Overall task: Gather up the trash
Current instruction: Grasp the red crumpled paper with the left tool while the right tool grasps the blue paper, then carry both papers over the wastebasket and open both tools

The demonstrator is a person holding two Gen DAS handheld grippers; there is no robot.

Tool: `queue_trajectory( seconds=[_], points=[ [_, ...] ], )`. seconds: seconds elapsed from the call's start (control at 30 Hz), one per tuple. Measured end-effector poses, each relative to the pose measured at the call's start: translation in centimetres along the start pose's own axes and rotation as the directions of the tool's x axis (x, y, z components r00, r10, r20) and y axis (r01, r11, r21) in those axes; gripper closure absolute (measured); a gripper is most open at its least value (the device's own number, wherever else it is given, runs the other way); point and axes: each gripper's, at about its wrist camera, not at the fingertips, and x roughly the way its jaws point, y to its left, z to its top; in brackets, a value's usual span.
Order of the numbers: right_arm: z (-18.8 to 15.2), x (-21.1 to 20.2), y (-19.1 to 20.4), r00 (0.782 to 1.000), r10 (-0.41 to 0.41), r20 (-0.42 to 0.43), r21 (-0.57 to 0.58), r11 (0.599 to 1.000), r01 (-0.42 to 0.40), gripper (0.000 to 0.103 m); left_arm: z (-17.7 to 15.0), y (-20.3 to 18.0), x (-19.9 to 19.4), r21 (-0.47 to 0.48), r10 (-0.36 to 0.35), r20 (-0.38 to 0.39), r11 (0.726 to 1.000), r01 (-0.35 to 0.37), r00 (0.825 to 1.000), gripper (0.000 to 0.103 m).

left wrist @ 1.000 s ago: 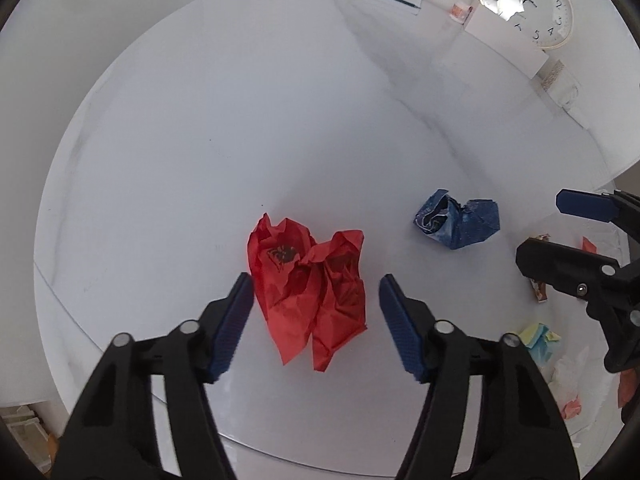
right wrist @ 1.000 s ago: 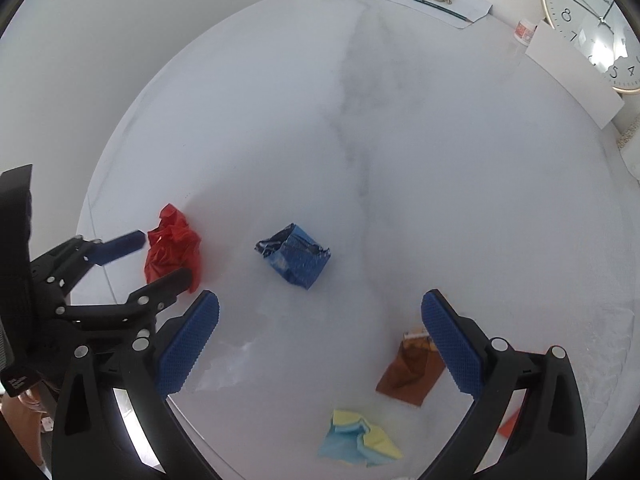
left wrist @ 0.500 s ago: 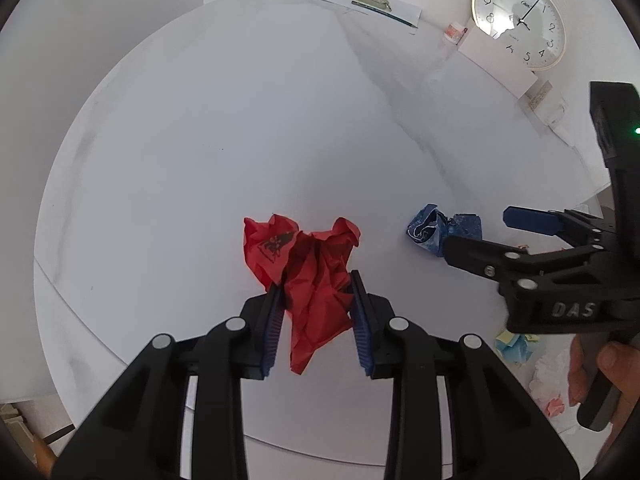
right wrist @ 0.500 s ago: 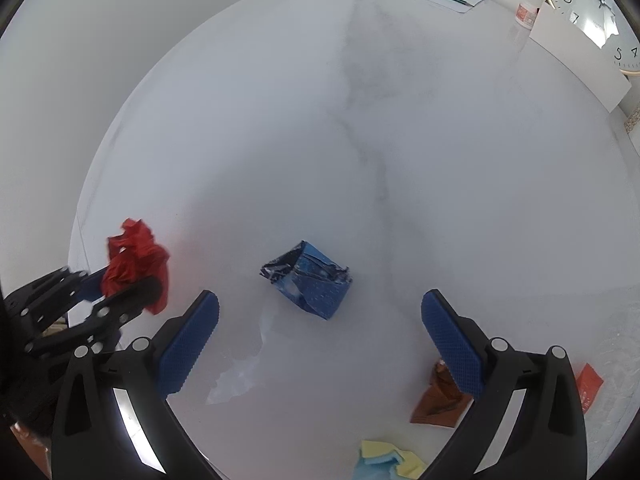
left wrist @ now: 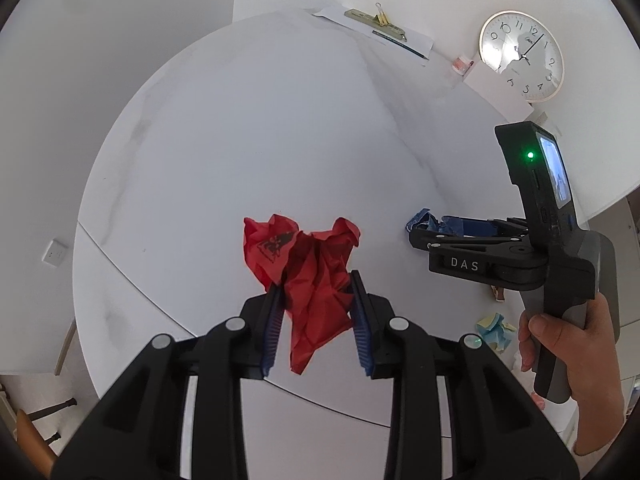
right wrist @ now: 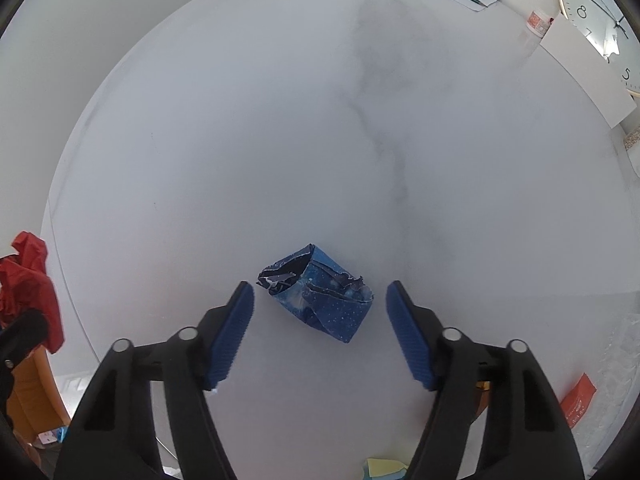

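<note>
My left gripper (left wrist: 316,280) is shut on a crumpled red paper (left wrist: 308,268) and holds it above the round white table (left wrist: 260,120); the red paper also shows at the left edge of the right wrist view (right wrist: 32,280). My right gripper (right wrist: 320,292) is open, its jaws on either side of a crumpled blue paper (right wrist: 320,300) lying on the table. In the left wrist view the right gripper (left wrist: 424,230) hides most of the blue paper (left wrist: 420,218).
Yellow-and-blue paper scraps (left wrist: 494,330) and a brown wrapper (left wrist: 498,294) lie at the right. A red wrapper (right wrist: 576,400) lies on clear plastic. A clock (left wrist: 520,54), a white card (right wrist: 588,76), a small jar (left wrist: 462,65) and papers with a clip (left wrist: 376,24) sit at the table's far side.
My left gripper closed on the red paper and lifted it off the table. My right gripper moved forward and down around the blue paper and narrowed its opening.
</note>
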Motion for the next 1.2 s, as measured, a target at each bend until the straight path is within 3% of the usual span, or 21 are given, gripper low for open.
queue_trajectory(
  seconds=[0.1,0.33,0.5,0.73,0.83,1.07,1.2],
  points=[
    [0.2,0.2,-0.1,1.0,-0.001,-0.002,-0.011,1.0,0.001,0.055,-0.4,0.4,-0.7,-0.014,0.002,0.001,1.0,-0.002,1.0,0.072],
    [1.7,-0.4,-0.7,1.0,0.01,0.016,-0.039,0.999,-0.009,0.059,-1.1,0.6,-1.3,-0.044,-0.002,0.0,0.999,0.002,1.0,0.072],
    [0.1,-3.5,0.7,0.998,0.036,0.051,-0.099,0.995,-0.031,0.059,-2.6,1.0,-3.4,-0.062,-0.021,0.017,0.998,0.022,1.0,0.072],
    [-8.0,-10.1,5.9,0.992,0.087,0.094,-0.194,0.979,-0.068,0.059,-8.5,2.5,-8.6,-0.051,-0.017,0.018,0.999,0.018,1.0,0.072],
    [-13.0,-12.4,9.2,0.989,0.122,0.086,-0.22,0.97,-0.101,0.059,-12.0,3.6,-10.9,-0.031,-0.008,0.0,0.999,0.008,1.0,0.072],
    [-20.7,-13.3,18.1,0.987,0.156,0.028,-0.271,0.952,-0.143,0.059,-21.1,6.8,-13.8,0.023,0.002,-0.082,1.0,0.0,0.997,0.072],
    [-23.8,-12.9,22.0,0.987,0.16,-0.004,-0.28,0.947,-0.155,0.059,-25.4,9.0,-13.7,0.028,-0.036,-0.142,0.999,0.04,0.989,0.072]
  ],
)
